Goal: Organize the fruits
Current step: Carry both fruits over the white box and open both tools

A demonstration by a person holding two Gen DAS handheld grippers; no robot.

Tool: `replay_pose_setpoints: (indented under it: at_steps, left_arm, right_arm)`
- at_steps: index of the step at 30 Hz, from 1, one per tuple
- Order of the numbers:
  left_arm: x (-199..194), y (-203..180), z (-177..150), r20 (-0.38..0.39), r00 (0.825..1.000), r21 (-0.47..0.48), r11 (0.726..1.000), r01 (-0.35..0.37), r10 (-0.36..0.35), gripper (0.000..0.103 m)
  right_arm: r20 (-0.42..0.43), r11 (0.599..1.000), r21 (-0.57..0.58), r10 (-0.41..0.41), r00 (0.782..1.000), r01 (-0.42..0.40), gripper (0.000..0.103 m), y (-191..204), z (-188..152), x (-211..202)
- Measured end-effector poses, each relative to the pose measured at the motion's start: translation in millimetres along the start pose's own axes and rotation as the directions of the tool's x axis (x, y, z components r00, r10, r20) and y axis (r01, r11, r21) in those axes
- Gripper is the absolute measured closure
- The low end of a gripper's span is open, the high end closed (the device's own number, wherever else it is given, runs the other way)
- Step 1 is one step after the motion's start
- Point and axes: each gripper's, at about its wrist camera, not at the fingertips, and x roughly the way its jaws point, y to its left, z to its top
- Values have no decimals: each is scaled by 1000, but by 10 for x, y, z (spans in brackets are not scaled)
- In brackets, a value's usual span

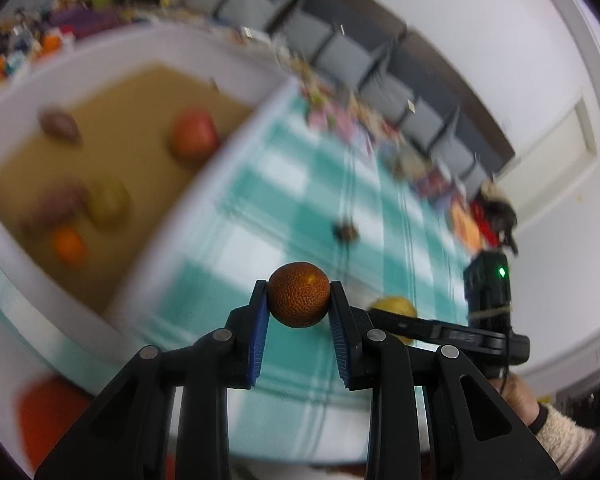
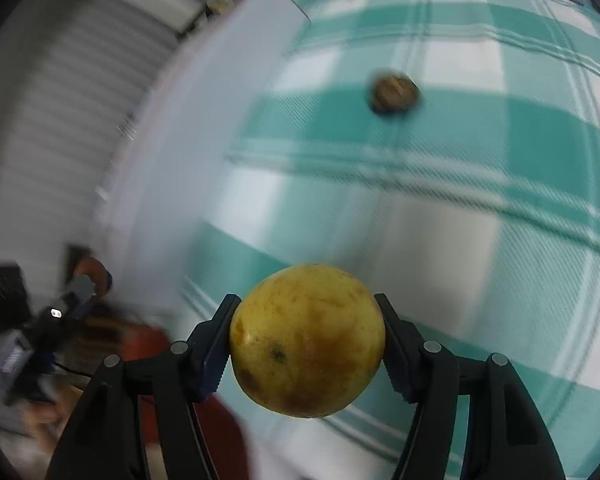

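Orange [image 1: 299,294], pebbled round, clamped in left gripper [image 1: 299,300]; right gripper [image 2: 307,340] grips smooth mottled lemon [image 2: 307,340].

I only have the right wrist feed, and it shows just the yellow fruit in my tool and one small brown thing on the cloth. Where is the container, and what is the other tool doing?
Observer: A white box with a brown floor sits on the checked cloth, seen from the left wrist view.
Operator: Anything in it?
Observer: Several fruits, blurred; a red one and an orange one stand out.
Operator: And the left tool?
Observer: The left tool is shut on a small brownish-orange fruit, held above the cloth beside the box.
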Motion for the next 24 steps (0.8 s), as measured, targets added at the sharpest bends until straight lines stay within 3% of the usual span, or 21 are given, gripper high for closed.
replay_pose_setpoints:
  at_steps: [3,6,8,11,15,17,18,21,24]
  left_arm:
    - [-128,275,453,41,994,-9,995,-100,101,74]
    - [88,642,732,-39,989,-77,987,-143,140,74]
    - [247,806,819,-94,983,-97,981,-166,157,74]
    - [490,976,849,-180,964,-105,971,-217,196,74]
    - [641,1074,720,-254,943,-98,964,-246,214,73]
    - [647,1090,635,-268,936,-97,960,-261,227,64]
    - [648,1097,624,-270,936,-101,960,-263,228,50]
    - [561,1057,629,-237,937,-100,953,-285,255,38]
    - [322,918,726,-131,950,-94,950,-297,284,29]
  right_arm:
    - [46,994,-27,103,994,-102,38,480,386,-82]
    - [69,975,-186,134,989,-119,38,1288,757,-18]
    - [24,956,-259,147,989,-136,38,1738,933,188]
    - [-31,941,-329,80,996,-86,38,2152,1115,597]
    - [-62,918,-393,-84,995,53,37,2294,1157,1053]
    - [-83,921,-377,-133,988,93,37,2254,1171,1192]
    - [-79,926,-366,-134,988,96,33,2237,1186,1222]
    - [-17,935,-344,-101,995,89,14,2258,1291,1129]
    - [121,925,-364,-66,990,106,10,2309,1340,729]
